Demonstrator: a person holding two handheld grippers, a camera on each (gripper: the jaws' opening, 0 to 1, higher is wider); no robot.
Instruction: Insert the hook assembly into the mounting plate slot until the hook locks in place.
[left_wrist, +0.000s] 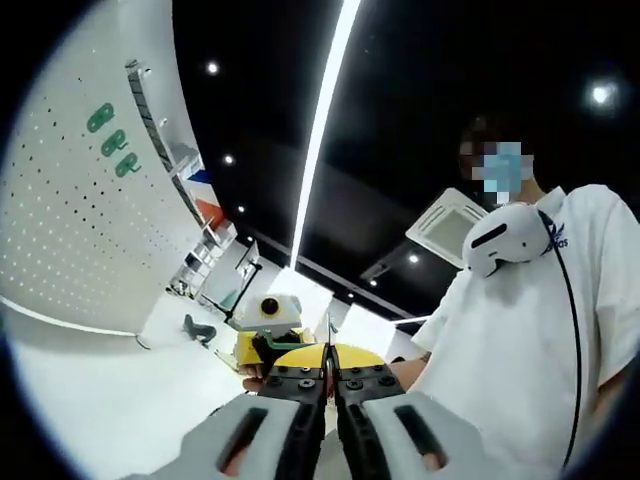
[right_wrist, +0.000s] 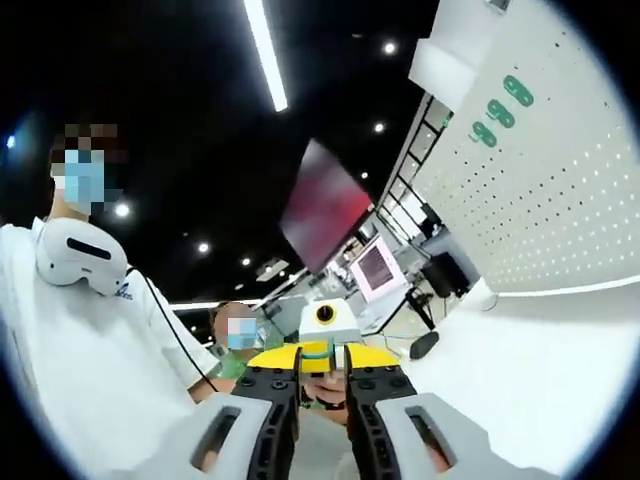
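Observation:
My left gripper (left_wrist: 328, 372) is pressed together on a thin metal hook piece (left_wrist: 329, 338) that sticks up from its tips. Facing it is the right gripper's yellow body (left_wrist: 300, 356). In the right gripper view, my right gripper (right_wrist: 322, 378) has its jaws a narrow gap apart, with thin metal edges (right_wrist: 347, 362) at the tips; what sits between them is unclear. The left gripper's yellow body (right_wrist: 320, 356) faces it, and a hand (right_wrist: 326, 388) shows between. A white perforated mounting board (left_wrist: 70, 220) (right_wrist: 520, 200) carries green pieces (left_wrist: 113, 142) (right_wrist: 500, 112).
A person in a white shirt (left_wrist: 520, 340) (right_wrist: 70, 350) stands close behind the grippers, a white headset (left_wrist: 505, 238) (right_wrist: 80, 255) around the neck. A white tabletop (left_wrist: 100, 400) (right_wrist: 520, 370) runs below the board. Another person (right_wrist: 240, 340) sits further back.

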